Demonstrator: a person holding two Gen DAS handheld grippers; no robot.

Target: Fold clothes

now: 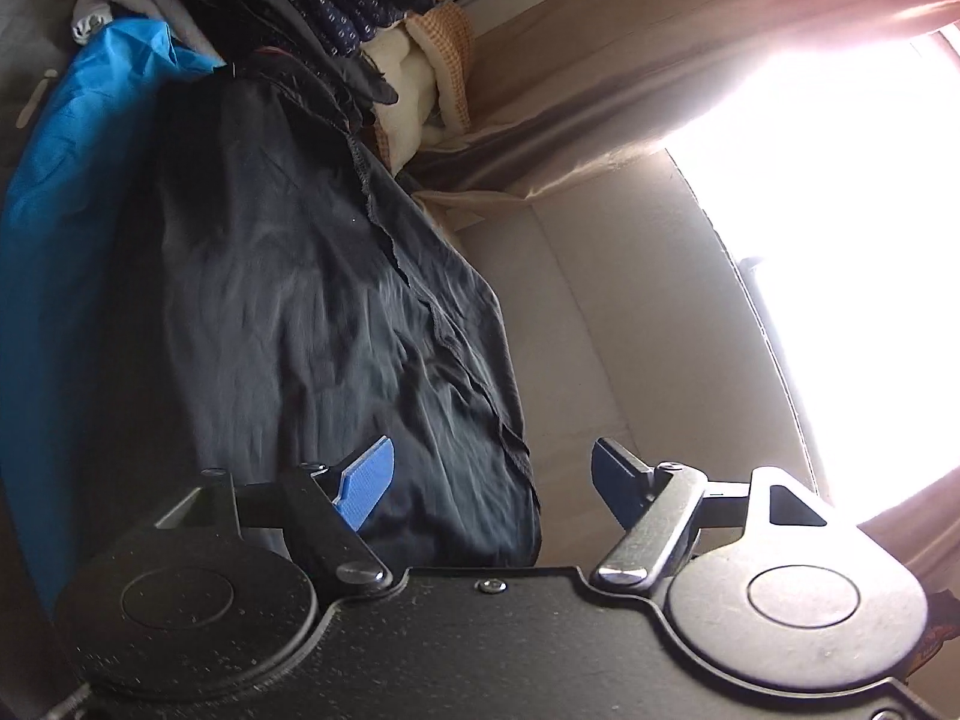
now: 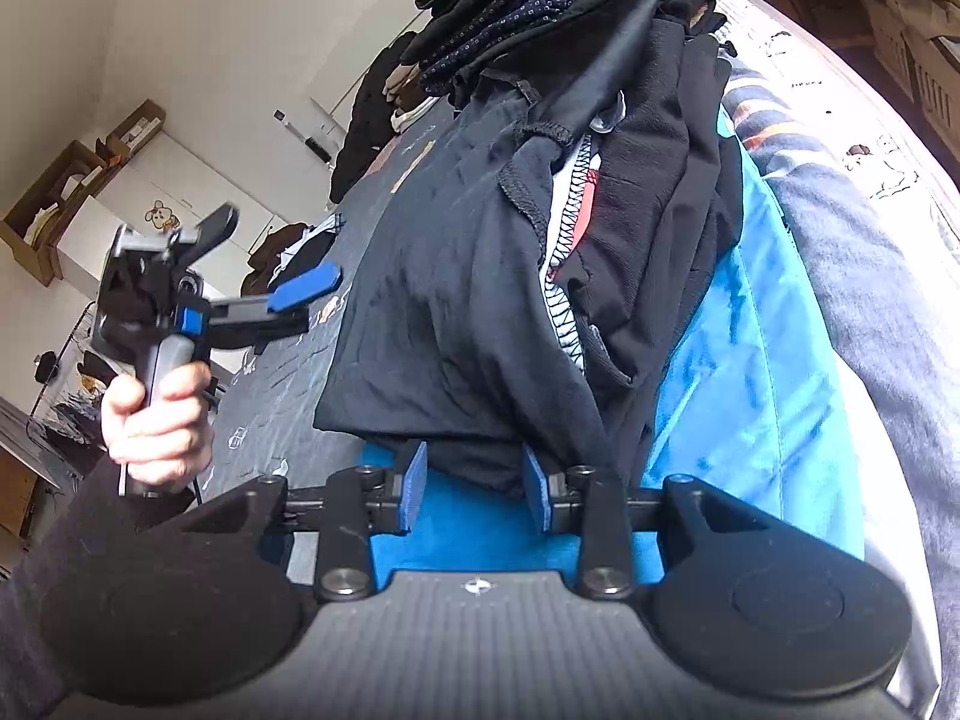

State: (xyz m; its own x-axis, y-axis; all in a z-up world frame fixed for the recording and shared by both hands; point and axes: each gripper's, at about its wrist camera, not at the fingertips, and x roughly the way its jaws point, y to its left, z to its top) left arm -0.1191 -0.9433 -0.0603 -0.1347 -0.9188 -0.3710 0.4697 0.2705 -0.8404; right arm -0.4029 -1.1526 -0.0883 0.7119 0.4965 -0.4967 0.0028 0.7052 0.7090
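Basically, my right gripper (image 2: pixel 474 489) had its pads around the near hem of the black T-shirt (image 2: pixel 456 300) lying on the blue sheet (image 2: pixel 738 372). Left gripper (image 1: pixel 492 480) hung open, empty, beside the shirt's edge. I judged it best to pinch both layers before lifting.

Each gripper is matte black with 2 round discs flanking a ribbed centre plate, silver screws at the pivots and blue ribbed pads on 2 fingers: the left gripper (image 1: pixel 492 468), the right gripper (image 2: pixel 474 489). A hand (image 2: pixel 157 420) shows below a dark sleeve (image 2: pixel 36 600), around a grey handle.
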